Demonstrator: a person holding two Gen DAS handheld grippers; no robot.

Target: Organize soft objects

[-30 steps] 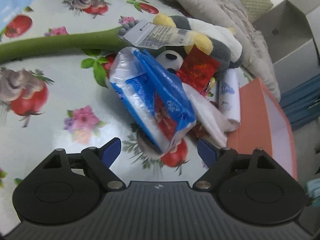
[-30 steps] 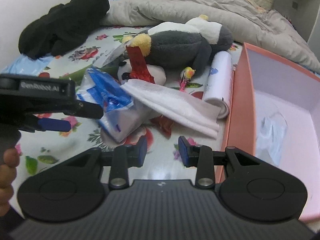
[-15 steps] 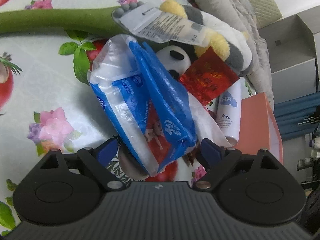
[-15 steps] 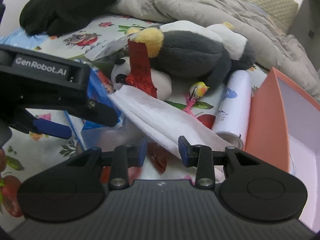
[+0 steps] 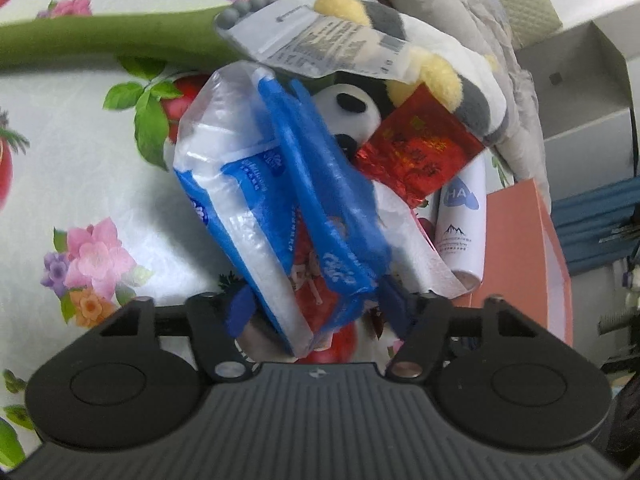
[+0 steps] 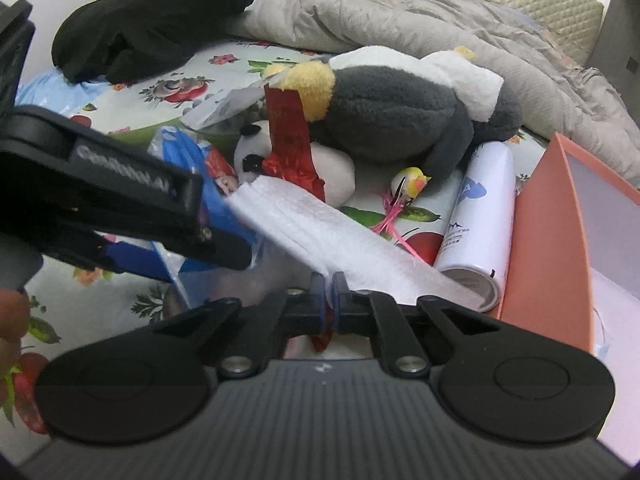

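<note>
A blue and clear tissue pack (image 5: 276,216) lies on the floral sheet (image 5: 80,168). My left gripper (image 5: 316,306) has closed its blue fingers on the pack's near end. My right gripper (image 6: 328,292) is shut on the near edge of a folded white cloth (image 6: 336,236), which lies beside the pack (image 6: 216,200). Behind them lie a small panda plush (image 5: 352,114), a grey and yellow plush (image 6: 392,108) and a red foil packet (image 5: 420,148). The left gripper's black body (image 6: 100,188) shows in the right wrist view.
An orange box (image 6: 560,216), open with a pale inside, stands at the right. A white spray can (image 6: 480,224) lies against it. A green plush tube (image 5: 100,44), a black garment (image 6: 152,16) and a grey quilt (image 6: 440,28) lie further back.
Both grippers moved forward and closed: the left onto the tissue pack, the right onto the white cloth's edge. Both were open a second ago.
</note>
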